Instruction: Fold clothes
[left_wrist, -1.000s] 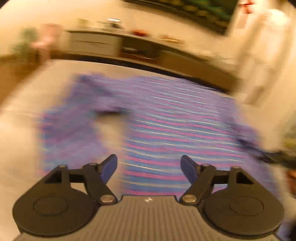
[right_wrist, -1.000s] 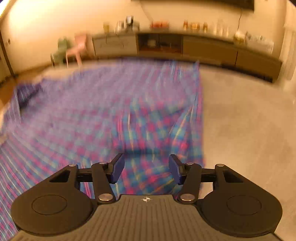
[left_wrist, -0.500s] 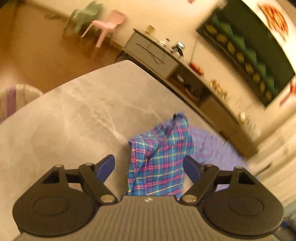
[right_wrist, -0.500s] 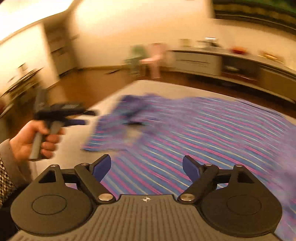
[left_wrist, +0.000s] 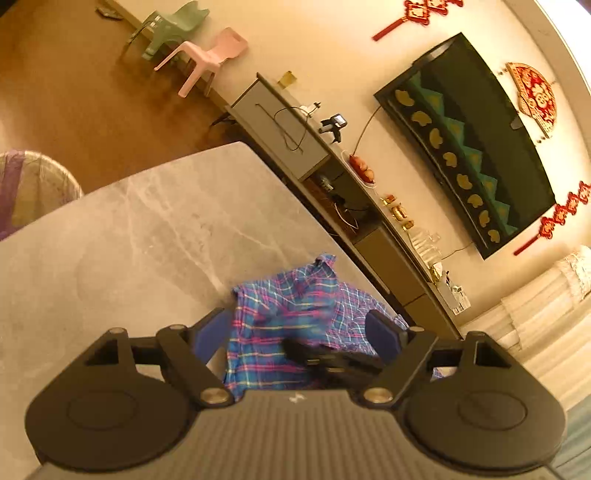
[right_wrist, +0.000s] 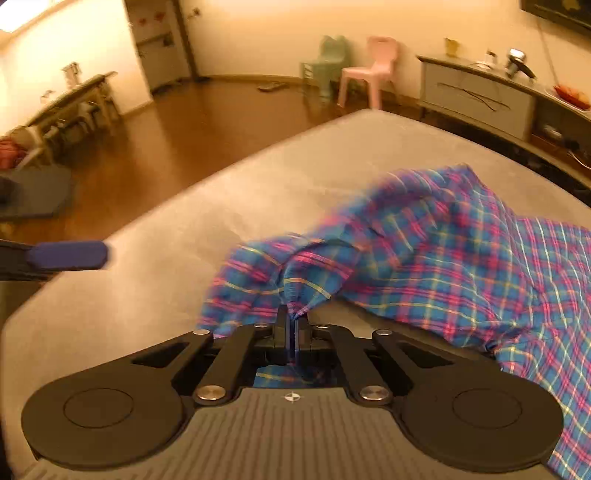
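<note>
On grey marbled tabletop: blue-pink-yellow plaid cotton shirt, bunched, lying toward far-right side, nr the edge.

Risks: my R gripper pinches only a thin gathered bit of shirt edge; a quick pull could slip it out, or drag the whole shirt off the table edge. Cloth is twisted at the pinch, so fold may come out skewed. L gripper sits close over same patch w/ R's black body betw its fingers; could collide.

Tongs: R clenched tight on shirt edge, cloth fanning out from pads. L released, jaws wide, nothing gripped; shirt under it, contact unclear.
</note>
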